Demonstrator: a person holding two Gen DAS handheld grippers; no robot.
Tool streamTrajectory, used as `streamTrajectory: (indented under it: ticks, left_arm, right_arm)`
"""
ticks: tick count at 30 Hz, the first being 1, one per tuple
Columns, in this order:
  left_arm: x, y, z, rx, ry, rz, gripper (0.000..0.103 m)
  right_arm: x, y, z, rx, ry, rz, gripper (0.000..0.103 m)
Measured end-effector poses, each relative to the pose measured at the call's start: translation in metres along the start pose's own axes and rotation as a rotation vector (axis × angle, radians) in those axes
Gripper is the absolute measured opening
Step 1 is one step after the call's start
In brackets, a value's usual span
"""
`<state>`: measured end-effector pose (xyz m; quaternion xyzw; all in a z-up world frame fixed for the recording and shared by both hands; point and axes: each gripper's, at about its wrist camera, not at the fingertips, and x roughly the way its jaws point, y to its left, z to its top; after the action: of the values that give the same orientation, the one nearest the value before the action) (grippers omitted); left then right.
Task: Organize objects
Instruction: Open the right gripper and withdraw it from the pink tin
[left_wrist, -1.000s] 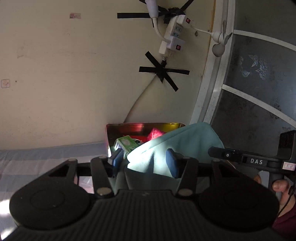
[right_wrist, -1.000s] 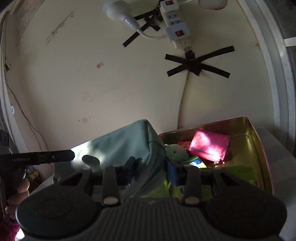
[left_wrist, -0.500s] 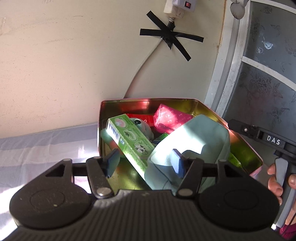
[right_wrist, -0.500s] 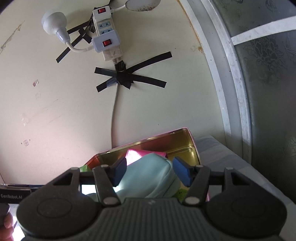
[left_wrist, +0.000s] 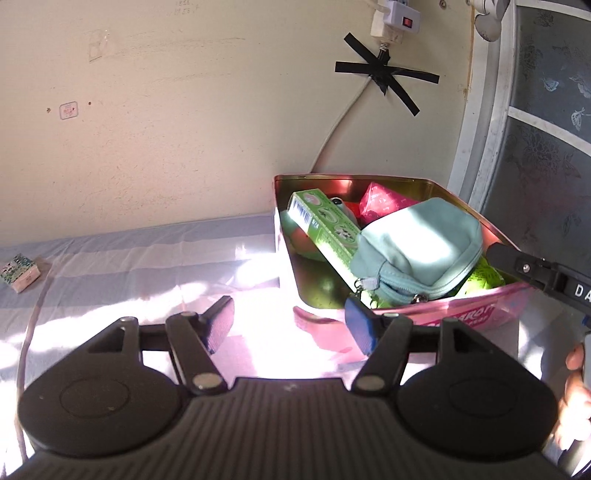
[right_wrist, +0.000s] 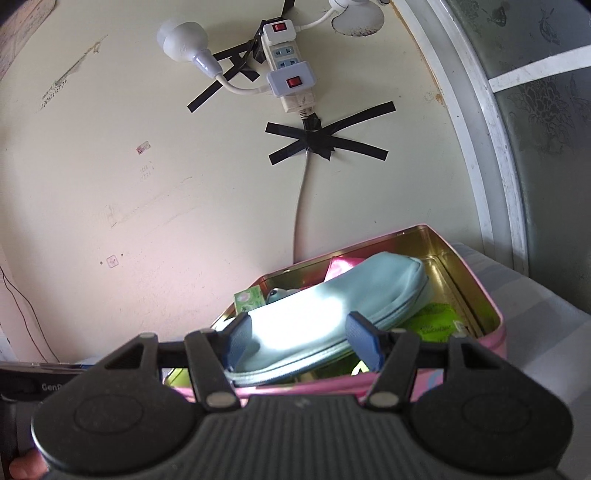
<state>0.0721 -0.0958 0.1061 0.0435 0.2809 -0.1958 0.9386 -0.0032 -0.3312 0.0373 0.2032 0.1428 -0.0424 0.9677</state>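
A pink tin box (left_wrist: 461, 314) with a gold inside stands against the wall on the striped cloth. A light blue zip pouch (left_wrist: 421, 247) lies in it on top of a green carton (left_wrist: 325, 225), a pink packet (left_wrist: 384, 199) and a green sachet (right_wrist: 436, 321). My left gripper (left_wrist: 290, 326) is open and empty, in front of the box's left corner. My right gripper (right_wrist: 301, 339) is open and empty, above the box's near wall (right_wrist: 314, 387), with the pouch (right_wrist: 332, 314) seen between its fingers.
A small patterned box (left_wrist: 19, 272) lies on the cloth at far left. A power strip (right_wrist: 290, 70) and a cable are taped to the wall above the box. A frosted glass door (left_wrist: 546, 129) stands to the right.
Both grippers let go of the pouch, which now rests in the tin. Both grippers have drawn back from it, the left one moving left of the box.
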Motion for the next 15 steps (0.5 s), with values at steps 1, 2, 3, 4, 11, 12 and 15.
streamTrajectory:
  ticks: [1, 2, 3, 4, 11, 12, 15]
  left_arm:
    - [-0.002, 0.003, -0.003, -0.003, 0.0, 0.01, 0.068]
    - [-0.006, 0.006, -0.008, -0.008, 0.0, 0.026, 0.068]
    - [-0.008, 0.01, -0.012, -0.014, 0.002, 0.038, 0.069]
    - [-0.01, 0.013, -0.015, -0.019, 0.004, 0.048, 0.069]
    - [-0.022, 0.026, -0.038, -0.04, 0.02, 0.088, 0.074]
    - [-0.023, 0.026, -0.04, -0.042, 0.02, 0.093, 0.074]
    - [-0.026, 0.026, -0.047, -0.046, 0.03, 0.097, 0.078]
  right_arm:
    - [-0.002, 0.003, -0.003, -0.001, 0.005, -0.001, 0.058]
    - [-0.005, 0.007, -0.007, -0.003, 0.011, -0.001, 0.058]
    - [-0.006, 0.01, -0.01, -0.006, 0.015, -0.002, 0.058]
    - [-0.008, 0.013, -0.013, -0.008, 0.02, -0.004, 0.058]
    - [-0.02, 0.032, -0.035, -0.03, 0.069, -0.001, 0.06]
    - [-0.021, 0.035, -0.038, -0.034, 0.077, 0.001, 0.06]
    - [-0.025, 0.043, -0.045, -0.043, 0.094, 0.009, 0.063]
